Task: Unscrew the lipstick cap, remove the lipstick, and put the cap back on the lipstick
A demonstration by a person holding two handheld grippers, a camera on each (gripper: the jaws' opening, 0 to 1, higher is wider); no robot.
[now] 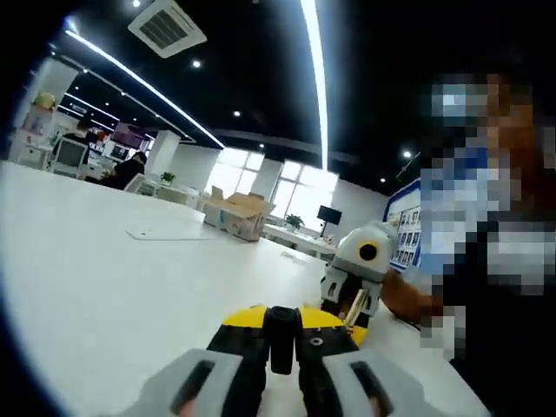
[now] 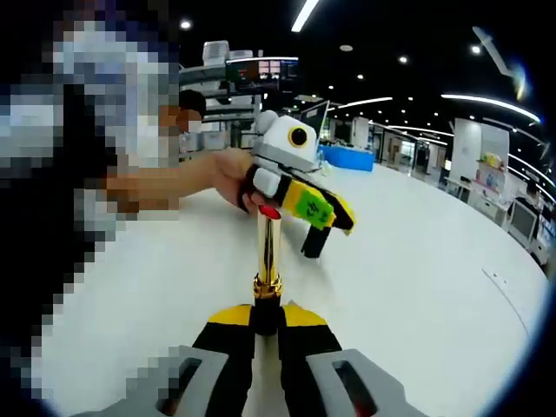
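the left gripper [image 1: 282, 347] is clamping the black cap [image 1: 282, 337], while the right gripper [image 2: 267, 326] is pinching the lipstick [image 2: 268, 261] (red tip up) over the white table [image 2: 417, 261].

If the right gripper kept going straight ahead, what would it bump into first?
Probably the left gripper, which holds the black cap just beyond the tip of the gold lipstick that the right gripper is carrying. The lipstick's red tip would likely touch first, though depth is hard to judge.
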